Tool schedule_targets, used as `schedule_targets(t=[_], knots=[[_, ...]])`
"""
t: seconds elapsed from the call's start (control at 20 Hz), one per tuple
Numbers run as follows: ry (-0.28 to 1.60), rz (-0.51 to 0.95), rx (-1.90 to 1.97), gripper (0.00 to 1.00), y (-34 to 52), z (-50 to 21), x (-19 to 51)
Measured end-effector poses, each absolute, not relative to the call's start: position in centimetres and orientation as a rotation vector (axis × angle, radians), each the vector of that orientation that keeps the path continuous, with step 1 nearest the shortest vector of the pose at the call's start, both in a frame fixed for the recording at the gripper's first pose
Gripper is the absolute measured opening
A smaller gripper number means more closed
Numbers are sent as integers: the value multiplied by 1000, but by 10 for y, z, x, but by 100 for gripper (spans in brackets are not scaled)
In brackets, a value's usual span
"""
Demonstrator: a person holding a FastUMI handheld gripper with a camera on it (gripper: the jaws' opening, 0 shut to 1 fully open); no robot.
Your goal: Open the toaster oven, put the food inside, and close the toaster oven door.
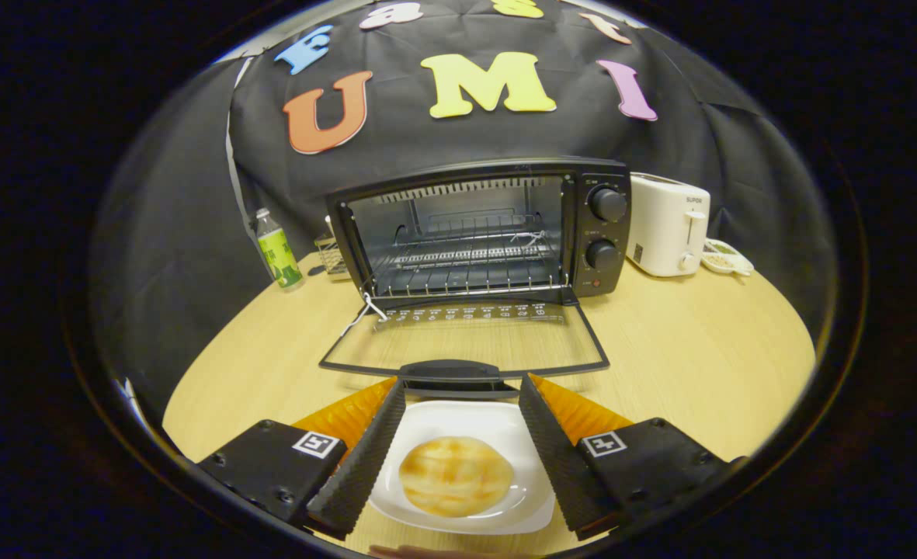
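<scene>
The near edge of the plate (458,423) runs out of my sight below, and both sides of it slip under my fingers (361,458), so I cannot tell whether they touch its rim or only hang over it. My tongs (462,387) are spread wide, about as wide as the plate, and I cannot say they have hold of anything. The bun (456,475) lies flat in the middle of the plate, between my fingers and clear of both; it is round, a little wider across than deep.

Just ahead of my fingertips is the handle (450,371) of the oven door (466,341), which lies folded down flat on the table (699,349) and stands between the plate and the oven's mouth. Beyond it the toaster oven (481,229) faces me, long side running left to right, wire rack (466,272) inside and two knobs (607,205) on its right panel. What hangs as a thin white thread at the door's left hinge is too fine to make out.

A bottle (279,252) stands left of the oven, with a small wire basket (332,256) half hidden behind the oven's corner. A white toaster (668,225) stands right, a small dish (726,260) beside it.
</scene>
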State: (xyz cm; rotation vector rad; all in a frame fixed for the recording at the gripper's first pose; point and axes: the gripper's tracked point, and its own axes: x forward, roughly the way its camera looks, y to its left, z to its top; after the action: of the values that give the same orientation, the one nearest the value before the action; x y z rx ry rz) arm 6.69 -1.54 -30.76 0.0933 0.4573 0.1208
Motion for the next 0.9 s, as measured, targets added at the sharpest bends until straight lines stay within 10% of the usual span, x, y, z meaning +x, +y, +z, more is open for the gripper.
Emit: schedule_targets(t=[0.9], knots=[[479, 60, -10, 99, -18, -358, 9]])
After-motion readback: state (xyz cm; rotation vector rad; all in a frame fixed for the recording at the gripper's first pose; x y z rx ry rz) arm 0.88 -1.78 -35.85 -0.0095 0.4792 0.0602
